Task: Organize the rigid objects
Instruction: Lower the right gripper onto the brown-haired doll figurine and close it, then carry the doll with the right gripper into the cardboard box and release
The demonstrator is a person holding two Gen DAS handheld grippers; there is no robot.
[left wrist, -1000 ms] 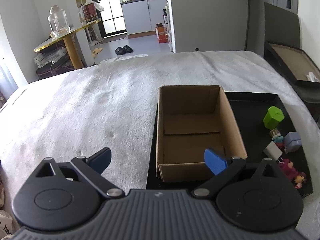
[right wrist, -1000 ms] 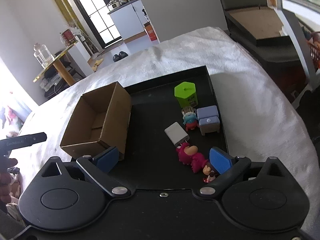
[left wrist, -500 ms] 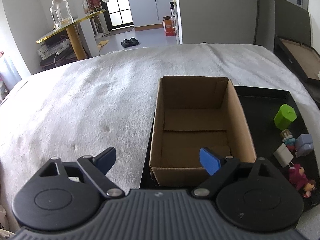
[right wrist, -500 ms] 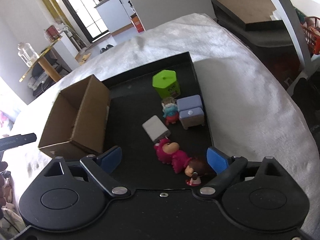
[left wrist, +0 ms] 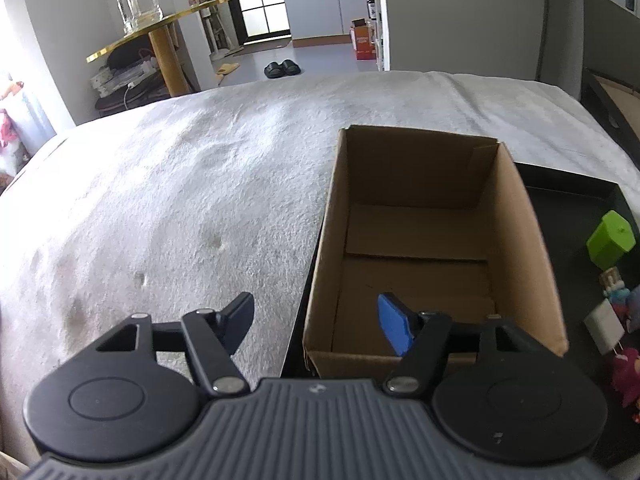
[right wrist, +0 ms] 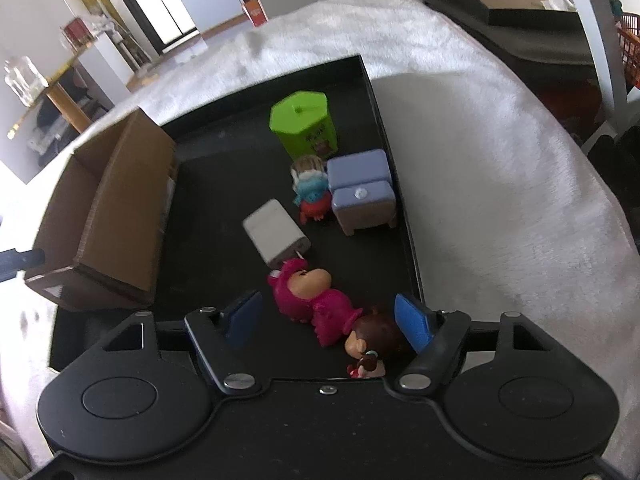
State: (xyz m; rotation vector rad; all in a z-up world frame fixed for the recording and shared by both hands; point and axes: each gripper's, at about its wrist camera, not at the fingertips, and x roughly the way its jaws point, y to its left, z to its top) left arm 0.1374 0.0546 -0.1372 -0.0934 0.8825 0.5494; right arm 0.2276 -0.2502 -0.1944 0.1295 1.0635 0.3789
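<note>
L wrist view: white fuzzy blanket [left wrist: 168, 208] covers the work surface, w/ a few small dents in the pile. L gripper [left wrist: 316, 322] held low over the near edge; jaws wide apart, nothing between them. L pad over blanket, R pad [left wrist: 394, 326] over near end of cardboard box [left wrist: 516, 240]. Box open-topped, upright, nothing visible inside, bottom flaps flat. Box sits on L part of black tray [left wrist: 568, 196]. At far R edge of this view: green hexagonal container [left wrist: 610, 238], white block [left wrist: 604, 326], pink figure [left wrist: 626, 372], all partly cut off.

R wrist view, L to R: box at L end of tray, long side wall facing the toys. White block [right wrist: 276, 232] lies flat mid-tray, tilted, near end just beside head of pink figure [right wrist: 316, 304]. Pink figure lies on its side, touching brown-haired figurine [right wrist: 368, 346], also lying down. Small doll w/ blue scarf [right wrist: 310, 188] upright, just beside lavender toy couch [right wrist: 362, 190]. Green container [right wrist: 304, 128] upright behind doll. Couch is close to R wall of tray [right wrist: 404, 216].

R gripper [right wrist: 328, 318] low over near end of tray, jaws wide apart, empty. Pink figure + brown-haired figurine lie between the pads; brown-haired one near R pad [right wrist: 412, 326], contact cannot be told.
</note>
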